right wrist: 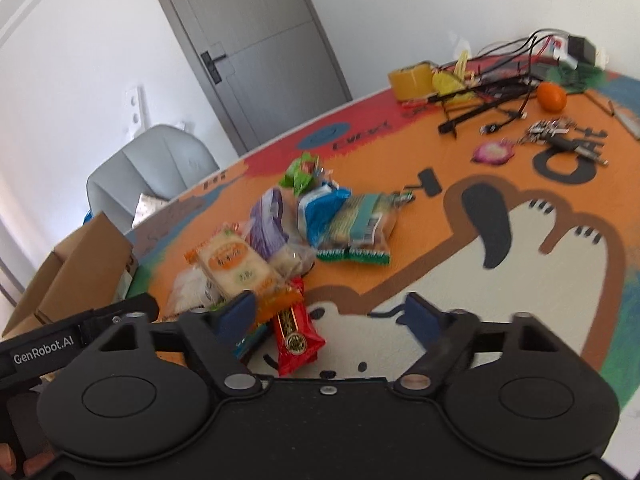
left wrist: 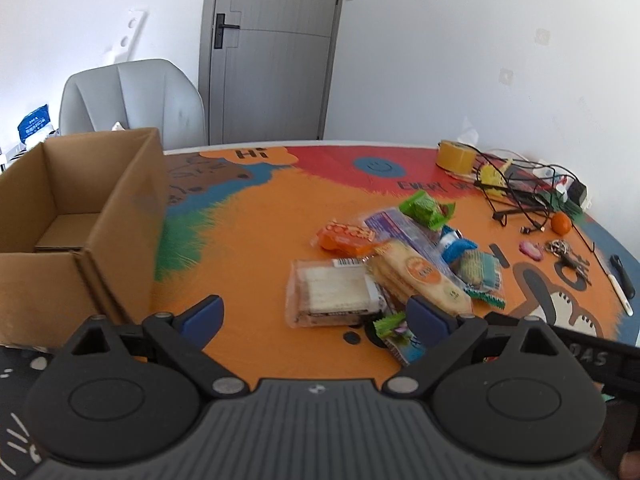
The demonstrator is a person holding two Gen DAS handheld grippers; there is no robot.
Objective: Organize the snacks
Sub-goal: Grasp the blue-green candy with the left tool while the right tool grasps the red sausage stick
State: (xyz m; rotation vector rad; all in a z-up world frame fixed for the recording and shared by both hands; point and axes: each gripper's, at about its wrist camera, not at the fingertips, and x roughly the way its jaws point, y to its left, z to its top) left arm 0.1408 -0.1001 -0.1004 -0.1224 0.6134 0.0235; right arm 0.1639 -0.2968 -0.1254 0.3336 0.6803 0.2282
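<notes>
A pile of snack packets lies on the colourful mat. It includes a clear packet of pale wafers, a rice cracker packet, an orange packet, a purple one and a green one. My left gripper is open just short of the wafer packet, touching nothing. An open, empty-looking cardboard box stands to its left. My right gripper is open over a red packet that lies flat between its fingers. The rice cracker packet sits just beyond the left fingertip.
At the far right of the table are a yellow tape roll, tangled black cables, an orange fruit and keys. A grey chair and a grey door stand behind the table.
</notes>
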